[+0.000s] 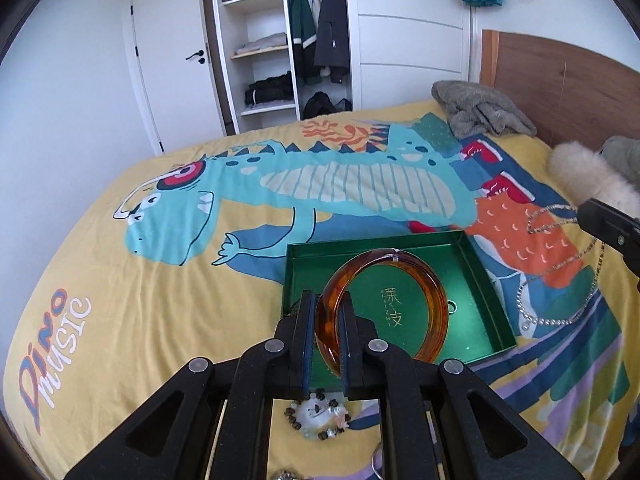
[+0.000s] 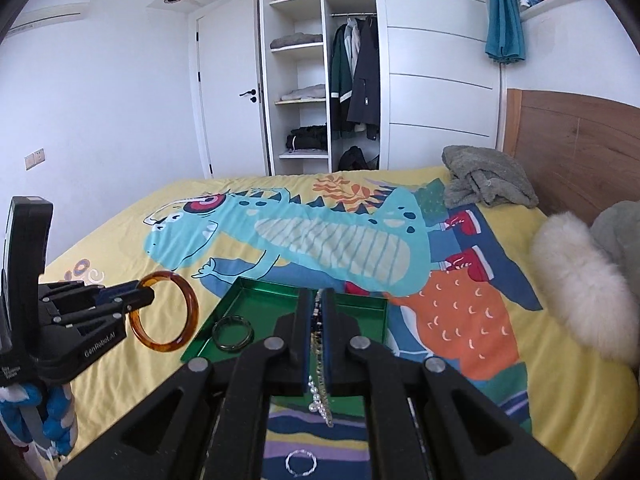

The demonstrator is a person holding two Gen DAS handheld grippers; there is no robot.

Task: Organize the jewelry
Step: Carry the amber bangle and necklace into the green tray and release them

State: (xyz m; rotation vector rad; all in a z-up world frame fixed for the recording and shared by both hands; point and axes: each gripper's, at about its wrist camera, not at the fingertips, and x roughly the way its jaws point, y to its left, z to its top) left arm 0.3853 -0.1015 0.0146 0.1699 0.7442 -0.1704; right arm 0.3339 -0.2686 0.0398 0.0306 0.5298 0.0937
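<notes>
Two grippers are both clenched on jewelry above the bed. The left gripper (image 1: 326, 336) pinches the rim of an amber bangle (image 1: 384, 312), which stands on edge between the pads and hangs over the near left part of the green tray (image 1: 486, 276). The right gripper (image 2: 318, 336) is pressed tight on a beaded necklace (image 2: 318, 398), whose strands dangle below the fingers over the tray's near edge. The tray lies flat on the dinosaur bedspread (image 1: 160, 280) with broad open cloth to its left and beyond it; a grey blanket (image 1: 480, 110) and a fluffy white cushion (image 2: 576, 284) crowd the headboard side at the right. The right wrist view alone shows a dark bangle (image 2: 233, 332) lying inside the tray near its left wall, and a thin silver ring (image 2: 301, 462) on the cloth near the camera. The left wrist view alone shows gold characters on the tray floor, a small ring (image 1: 453, 307) in the tray, and a bead bracelet (image 1: 320, 420) on the cloth just under the gripper.
</notes>
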